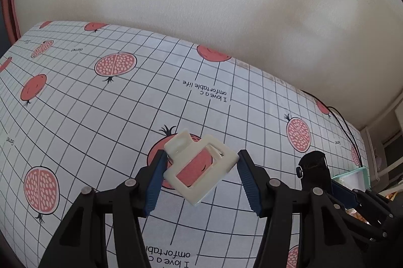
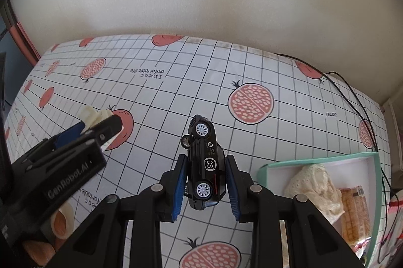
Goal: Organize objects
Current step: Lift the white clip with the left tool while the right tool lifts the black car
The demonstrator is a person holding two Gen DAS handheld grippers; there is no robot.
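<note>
Right now we've got both claws loaded above the tabletop (image 2: 176, 96) w/ its grid cloth. Left claw (image 1: 201, 173) sits around a white plastic bracket (image 1: 201, 167); the bracket looks pinched at its corners, tilted, tab end pointing away from us. Right claw (image 2: 206, 176) is clamped on a black toy car (image 2: 204, 164), on its side, long axis running straight out along the fingers, nose away. The mint-rimmed box (image 2: 372, 192) lies just to the right of the right claw, already holding a lace cloth (image 2: 314, 187); so the car is nearer, probably goes first. Open room btwn car and box rim. Black cable (image 2: 357, 101) runs along the far right edge; we'd steer clear.
</note>
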